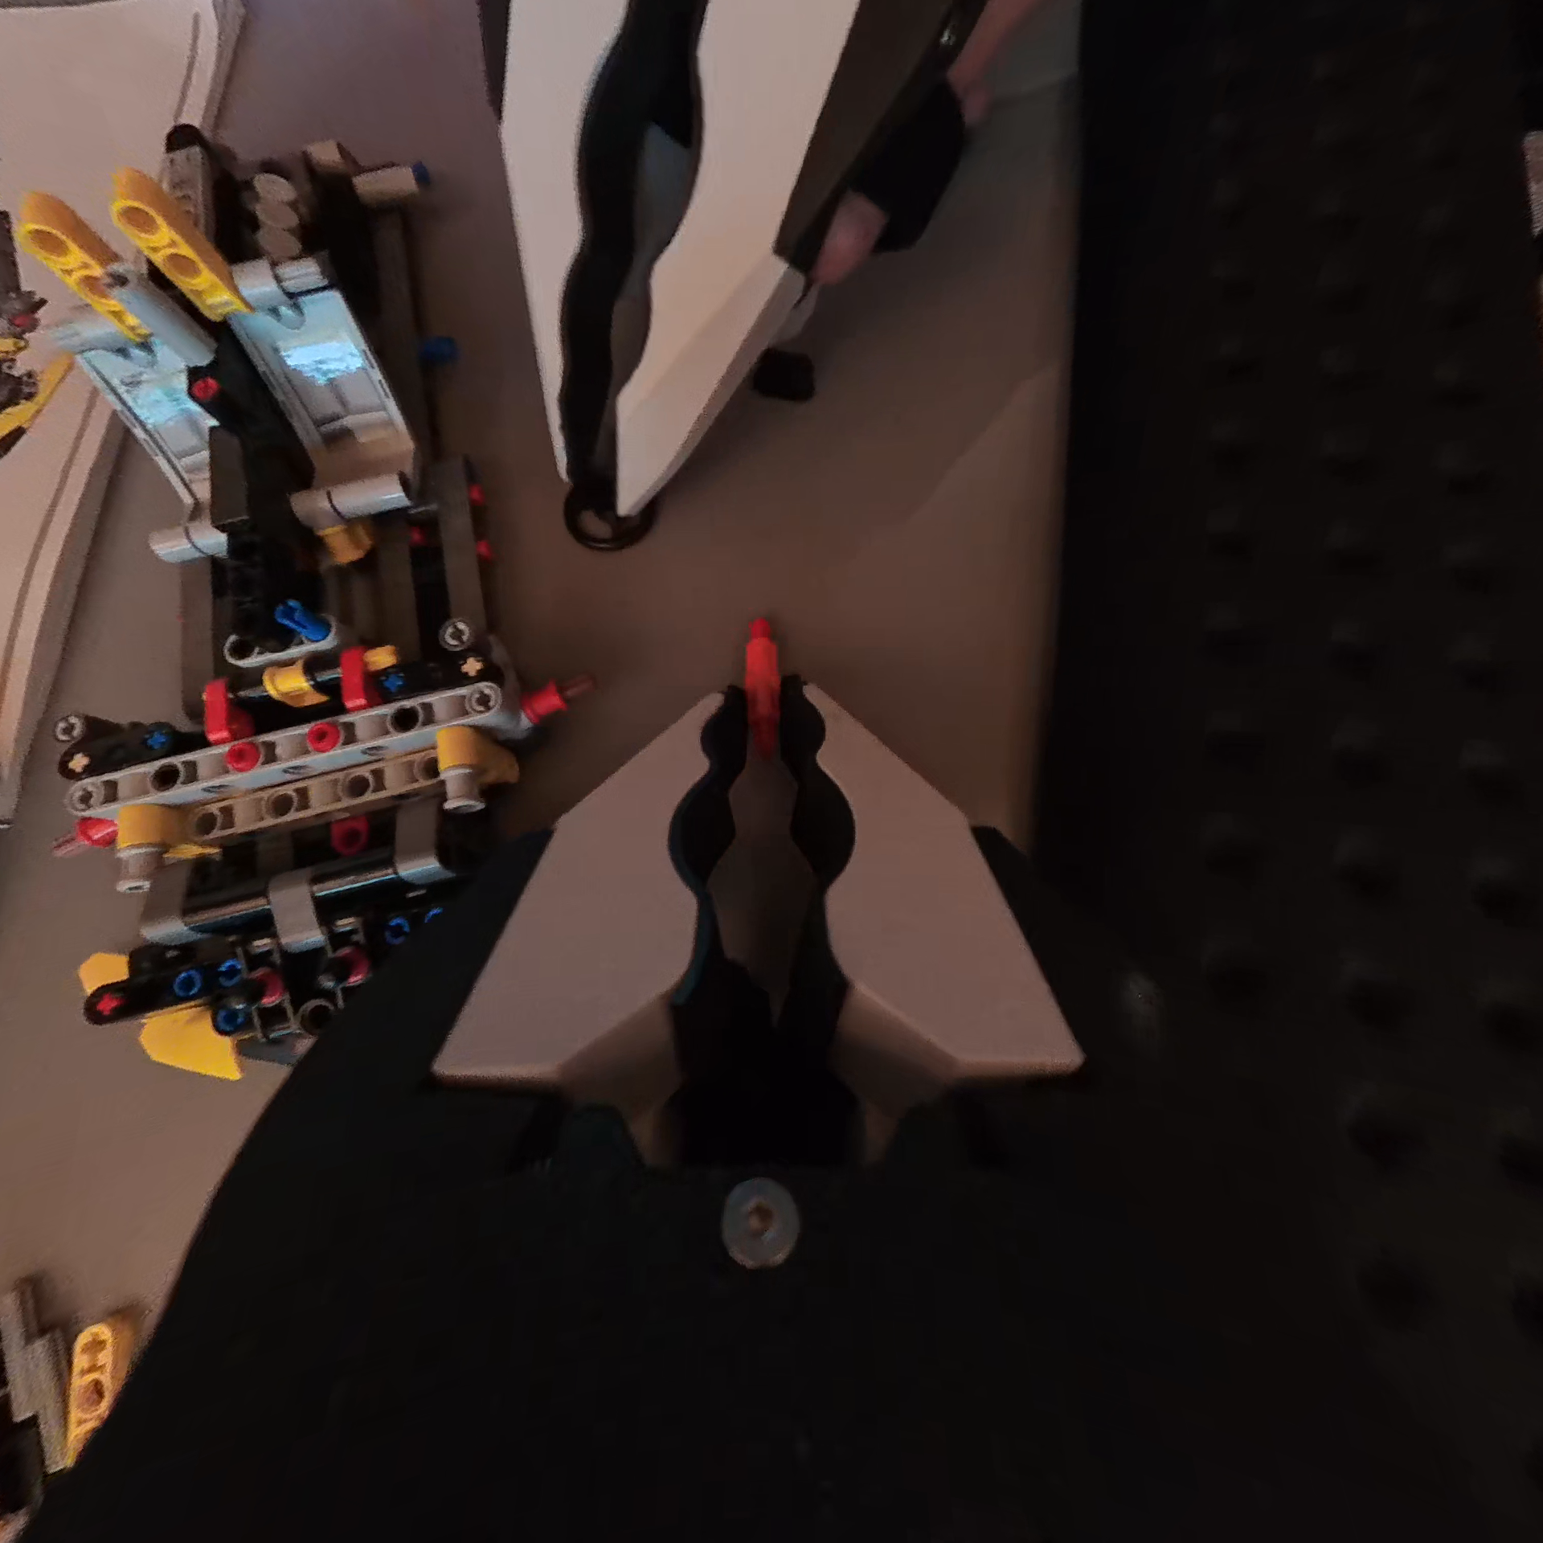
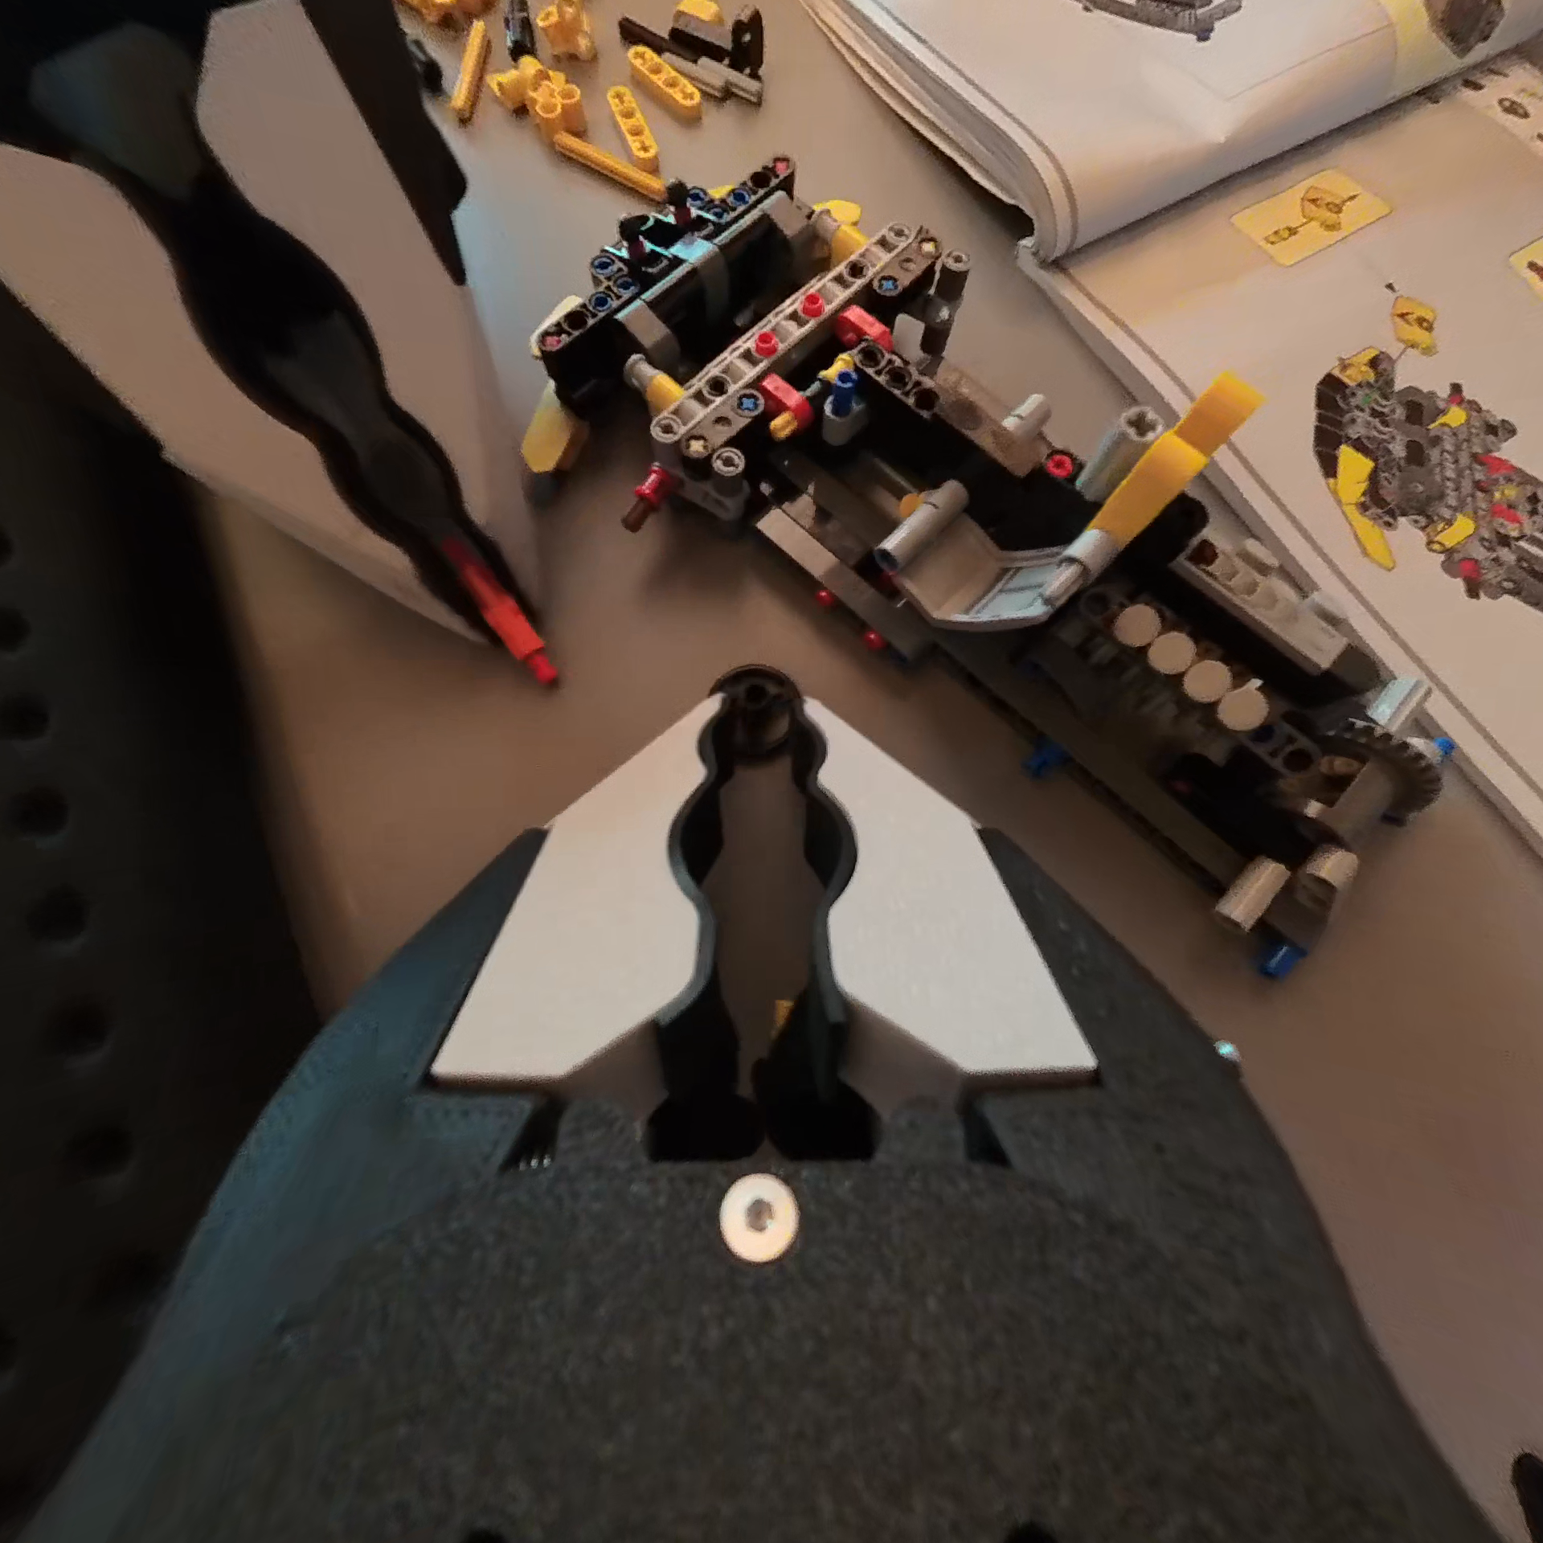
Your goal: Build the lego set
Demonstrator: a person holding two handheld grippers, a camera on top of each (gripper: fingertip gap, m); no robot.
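My left gripper is shut on a red pin whose tip sticks out past the fingertips. It also shows in the right wrist view with the red pin. My right gripper is shut on a small black round piece; it shows in the left wrist view with the black round piece. The two gripper tips point toward each other, a short way apart. The half-built grey, black and yellow model lies on the table, left of my left gripper; it lies behind my right gripper in the right wrist view.
An open instruction booklet lies beyond the model at the right. Several loose yellow and black pieces lie at the top of the right wrist view. A dark studded mat borders the table. More loose pieces lie at bottom left. The left gripper's tips are roughly 7 cm from the right gripper's.
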